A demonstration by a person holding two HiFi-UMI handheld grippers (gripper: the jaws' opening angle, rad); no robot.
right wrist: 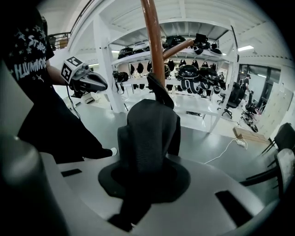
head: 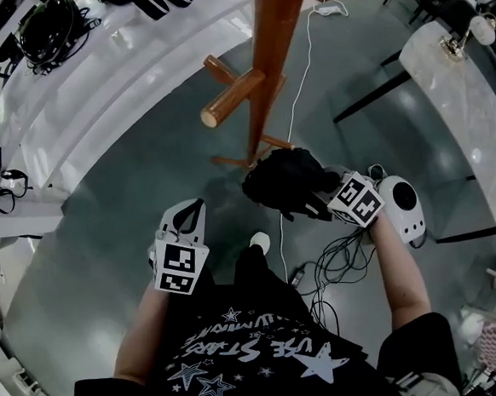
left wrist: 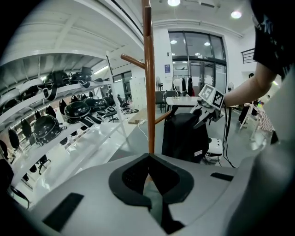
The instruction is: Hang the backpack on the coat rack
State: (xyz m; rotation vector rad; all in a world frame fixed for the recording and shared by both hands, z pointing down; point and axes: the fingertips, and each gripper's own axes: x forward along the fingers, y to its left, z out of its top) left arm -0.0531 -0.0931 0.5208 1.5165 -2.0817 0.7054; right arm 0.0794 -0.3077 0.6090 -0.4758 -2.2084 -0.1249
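Note:
A black backpack (head: 288,179) hangs low beside the foot of the wooden coat rack (head: 265,72), below its pegs (head: 232,98). My right gripper (head: 329,199) is shut on the backpack's fabric; in the right gripper view the backpack (right wrist: 150,131) rises out of the jaws (right wrist: 147,177) towards the pole (right wrist: 153,41). My left gripper (head: 190,216) hovers left of the backpack, apart from it, shut with nothing held. In the left gripper view its pads (left wrist: 148,161) meet, facing the pole (left wrist: 150,83), the backpack (left wrist: 184,136) and the right gripper (left wrist: 207,108).
White shelves with black headsets (head: 47,29) run along the left. A white table (head: 467,107) stands at the right. On the floor lie a white rounded device (head: 403,208), dark cables (head: 330,263) and a white cord (head: 309,51). The person's shoe (head: 258,242) is near the rack's base.

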